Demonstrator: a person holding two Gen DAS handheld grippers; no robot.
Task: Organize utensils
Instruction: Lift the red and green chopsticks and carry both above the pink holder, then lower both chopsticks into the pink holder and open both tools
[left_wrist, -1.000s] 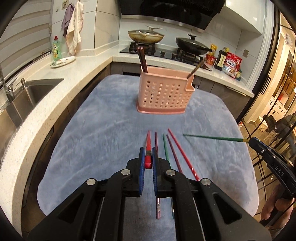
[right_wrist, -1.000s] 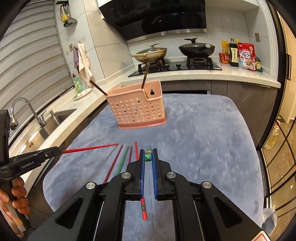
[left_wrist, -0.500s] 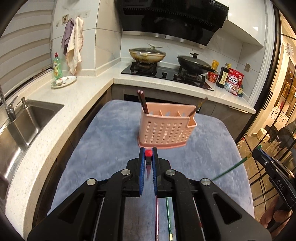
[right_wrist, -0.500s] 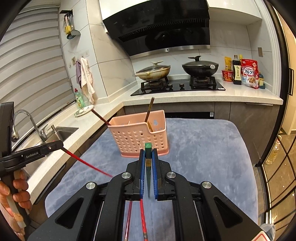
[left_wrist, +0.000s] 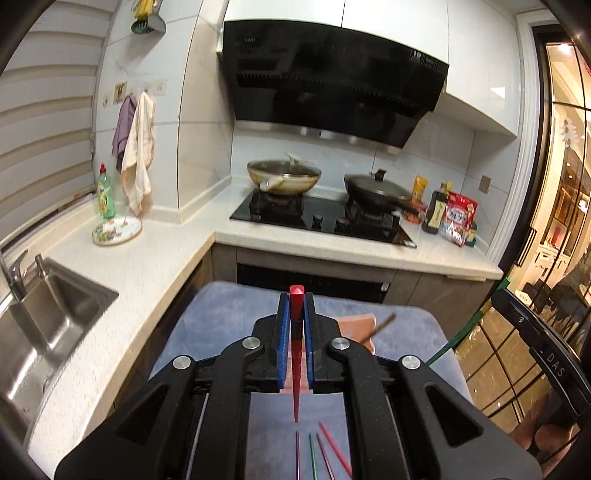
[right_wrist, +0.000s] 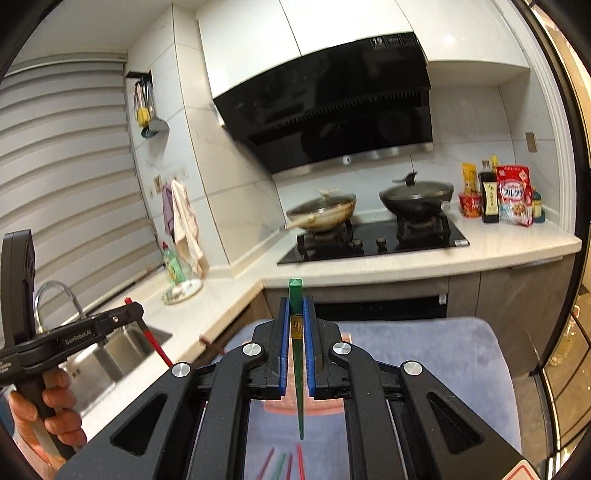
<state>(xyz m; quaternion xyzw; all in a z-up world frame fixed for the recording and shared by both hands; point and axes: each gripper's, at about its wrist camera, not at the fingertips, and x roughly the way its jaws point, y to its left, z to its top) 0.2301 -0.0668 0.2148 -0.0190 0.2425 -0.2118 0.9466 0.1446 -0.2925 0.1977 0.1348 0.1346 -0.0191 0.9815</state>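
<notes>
My left gripper (left_wrist: 295, 299) is shut on a red chopstick (left_wrist: 295, 369), held upright with its tip pointing down. My right gripper (right_wrist: 295, 301) is shut on a green chopstick (right_wrist: 300, 387), also upright, tip down. The pink utensil basket (left_wrist: 356, 325) is mostly hidden behind the left gripper; a brown chopstick (left_wrist: 384, 323) sticks out of it. In the right wrist view only the basket's base (right_wrist: 321, 408) shows under the jaws. Several loose chopsticks (left_wrist: 321, 454) lie on the grey-blue mat (left_wrist: 221, 314) below, also seen in the right wrist view (right_wrist: 284, 463).
A steel sink (left_wrist: 48, 314) is set in the white counter (left_wrist: 155, 266) on the left. A hob with two lidded pans (left_wrist: 284, 177) and food packets (left_wrist: 458, 218) stand at the back. The left gripper (right_wrist: 125, 314) shows at the left of the right wrist view.
Both grippers have risen well above the mat and tilted up, each turning its chopstick from slanted to upright, tip down. The basket has dropped behind the jaws in both views.
</notes>
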